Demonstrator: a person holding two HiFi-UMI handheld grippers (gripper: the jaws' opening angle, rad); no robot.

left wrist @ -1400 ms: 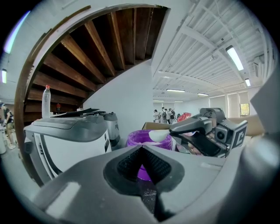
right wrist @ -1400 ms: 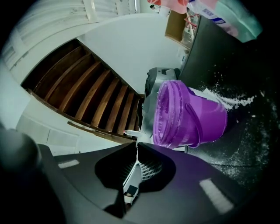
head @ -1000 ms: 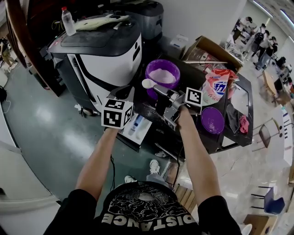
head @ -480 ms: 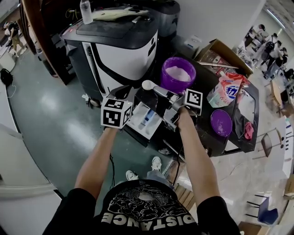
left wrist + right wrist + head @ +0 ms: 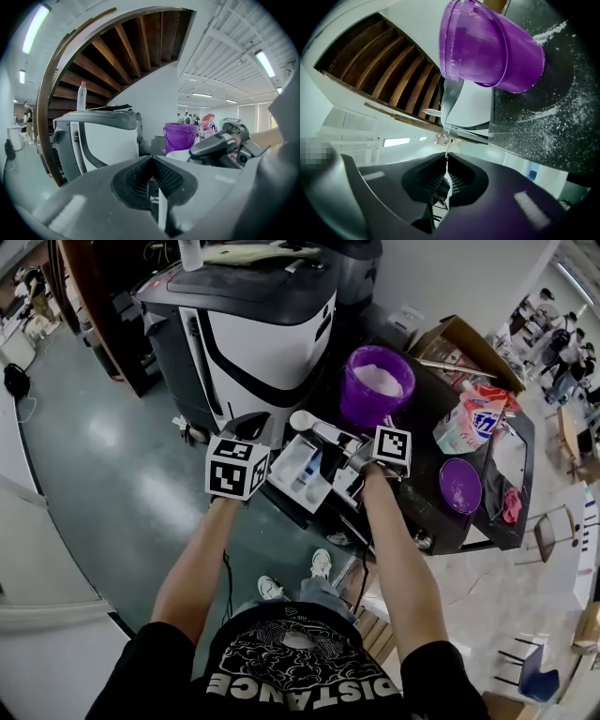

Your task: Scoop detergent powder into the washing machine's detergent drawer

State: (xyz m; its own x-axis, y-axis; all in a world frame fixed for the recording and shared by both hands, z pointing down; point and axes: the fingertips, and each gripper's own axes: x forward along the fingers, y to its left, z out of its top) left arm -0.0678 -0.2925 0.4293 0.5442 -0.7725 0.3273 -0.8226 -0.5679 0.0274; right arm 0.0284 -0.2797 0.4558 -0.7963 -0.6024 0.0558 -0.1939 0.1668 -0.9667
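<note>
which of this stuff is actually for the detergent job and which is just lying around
In use: scoop in the right gripper, purple powder bucket, open detergent drawer, washing machine.
Lying about: detergent bag, purple lid, cardboard box, bottle on the machine.

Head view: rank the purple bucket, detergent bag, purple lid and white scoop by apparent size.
Largest: purple bucket and detergent bag, which look too alike to rank.
Next: purple lid.
Smallest: white scoop.
</note>
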